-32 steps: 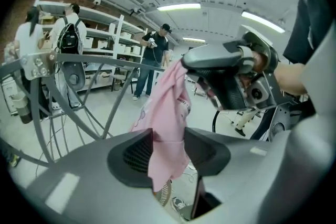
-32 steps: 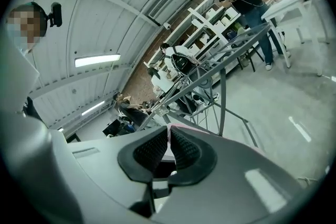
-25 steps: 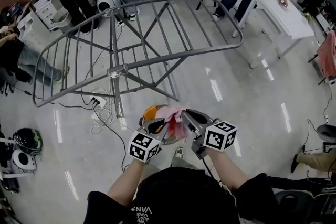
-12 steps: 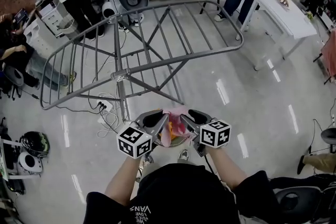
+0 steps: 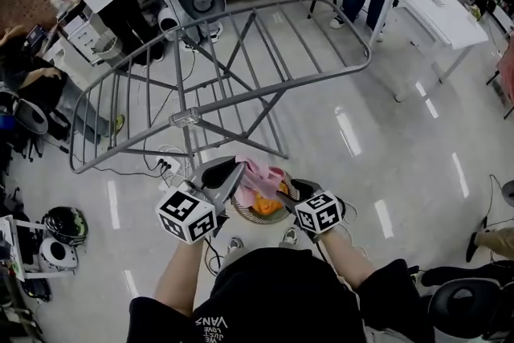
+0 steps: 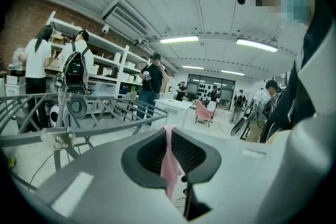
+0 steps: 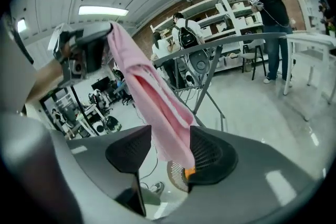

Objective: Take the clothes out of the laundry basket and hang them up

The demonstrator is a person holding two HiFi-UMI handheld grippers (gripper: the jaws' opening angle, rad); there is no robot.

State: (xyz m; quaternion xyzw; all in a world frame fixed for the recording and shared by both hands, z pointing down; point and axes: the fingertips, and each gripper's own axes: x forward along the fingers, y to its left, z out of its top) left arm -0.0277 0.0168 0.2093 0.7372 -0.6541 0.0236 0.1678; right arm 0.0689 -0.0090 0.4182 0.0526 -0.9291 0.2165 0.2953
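Left gripper view shows my left tool (image 6: 169,136) clamped on a thin fold of soft pink cloth (image 6: 169,165), held above the round mesh laundry basket (image 5: 247,216) near the grey wire drying rack (image 5: 241,96). My right tool (image 7: 169,157) has just been opening, its ribbed pads apart with the cloth hanging loose between them. My black shirt (image 5: 265,293) reads VANS

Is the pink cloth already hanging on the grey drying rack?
No, the head view shows the pink cloth clamped in the left gripper, hanging in front of the drying rack rather than over its bars.
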